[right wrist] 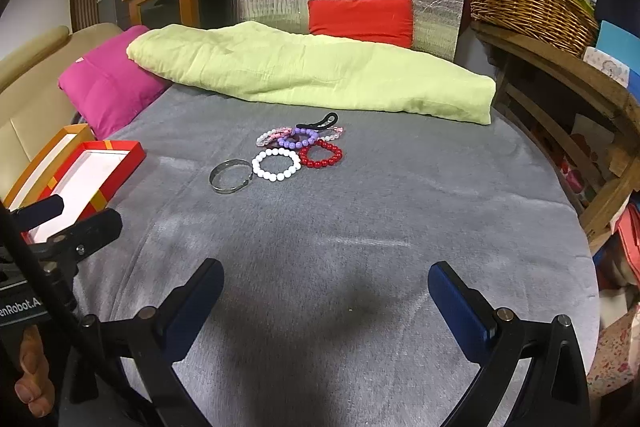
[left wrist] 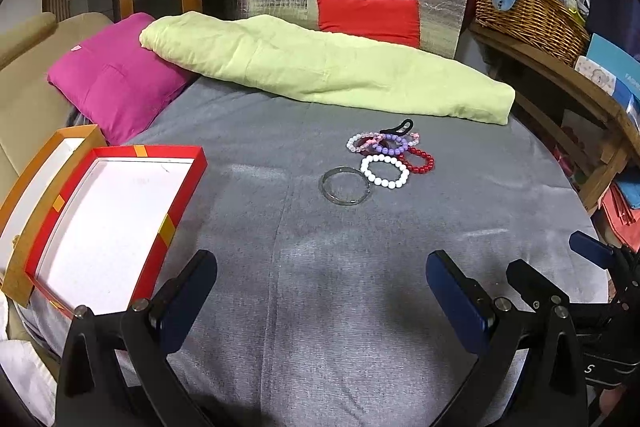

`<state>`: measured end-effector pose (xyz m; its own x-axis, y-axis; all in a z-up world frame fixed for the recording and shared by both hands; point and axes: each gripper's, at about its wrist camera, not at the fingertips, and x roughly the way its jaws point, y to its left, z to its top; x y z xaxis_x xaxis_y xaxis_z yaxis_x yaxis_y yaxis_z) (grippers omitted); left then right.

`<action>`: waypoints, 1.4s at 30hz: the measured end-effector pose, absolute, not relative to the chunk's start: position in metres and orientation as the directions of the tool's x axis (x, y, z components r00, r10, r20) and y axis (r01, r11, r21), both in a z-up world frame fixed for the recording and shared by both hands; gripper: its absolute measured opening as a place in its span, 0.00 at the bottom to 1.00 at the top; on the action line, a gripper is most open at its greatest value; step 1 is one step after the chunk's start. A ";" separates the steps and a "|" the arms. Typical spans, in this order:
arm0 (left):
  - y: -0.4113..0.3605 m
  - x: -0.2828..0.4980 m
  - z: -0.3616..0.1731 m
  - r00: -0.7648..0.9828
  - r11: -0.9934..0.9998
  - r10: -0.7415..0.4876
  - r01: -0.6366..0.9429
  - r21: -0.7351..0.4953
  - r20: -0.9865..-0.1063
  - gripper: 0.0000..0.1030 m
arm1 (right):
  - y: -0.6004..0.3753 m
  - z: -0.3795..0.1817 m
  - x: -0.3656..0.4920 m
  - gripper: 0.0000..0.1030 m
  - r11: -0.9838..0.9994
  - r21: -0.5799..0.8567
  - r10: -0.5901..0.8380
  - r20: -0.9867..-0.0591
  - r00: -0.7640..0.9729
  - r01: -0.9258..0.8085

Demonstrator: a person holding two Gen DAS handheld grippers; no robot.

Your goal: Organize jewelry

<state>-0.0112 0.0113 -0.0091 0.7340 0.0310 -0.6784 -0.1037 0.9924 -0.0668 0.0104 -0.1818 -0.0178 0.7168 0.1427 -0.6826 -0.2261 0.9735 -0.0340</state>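
1. Your left gripper and right gripper both hover with jaws spread wide, holding nothing.
2. The red cardboard box with its white lining holds nothing yet.
3. Silver metal bangle, white bead bracelet and the other beaded bracelets all lie clustered on the grey cloth, so everything remains to do.

A grey blanket carries bracelets, a red box and a green quilt.

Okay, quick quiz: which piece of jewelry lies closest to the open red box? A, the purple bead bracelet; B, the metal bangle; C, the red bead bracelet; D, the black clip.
B: the metal bangle sits at the box-side edge of the cluster, nearest the open red box, with nothing between them.
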 end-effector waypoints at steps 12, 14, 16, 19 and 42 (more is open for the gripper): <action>0.007 -0.009 -0.010 0.731 0.994 0.038 -0.099 -0.052 -0.681 1.00 | -0.182 -0.019 0.015 1.00 0.974 -0.027 0.146 -0.687 0.712 -0.226; 0.006 -0.008 -0.011 0.730 0.994 0.038 -0.100 -0.051 -0.682 1.00 | -0.181 -0.019 0.016 1.00 0.974 -0.025 0.148 -0.687 0.711 -0.227; 0.007 -0.007 -0.012 0.729 0.994 0.038 -0.100 -0.052 -0.684 1.00 | -0.181 -0.020 0.017 1.00 0.973 -0.025 0.149 -0.688 0.711 -0.228; 0.006 -0.006 -0.012 0.727 0.994 0.040 -0.101 -0.049 -0.685 1.00 | -0.180 -0.021 0.020 1.00 0.973 -0.026 0.149 -0.690 0.708 -0.230; 0.011 0.006 -0.028 0.700 0.993 0.042 -0.110 -0.049 -0.713 1.00 | -0.193 -0.033 0.038 1.00 0.981 0.038 0.161 -0.713 0.682 -0.192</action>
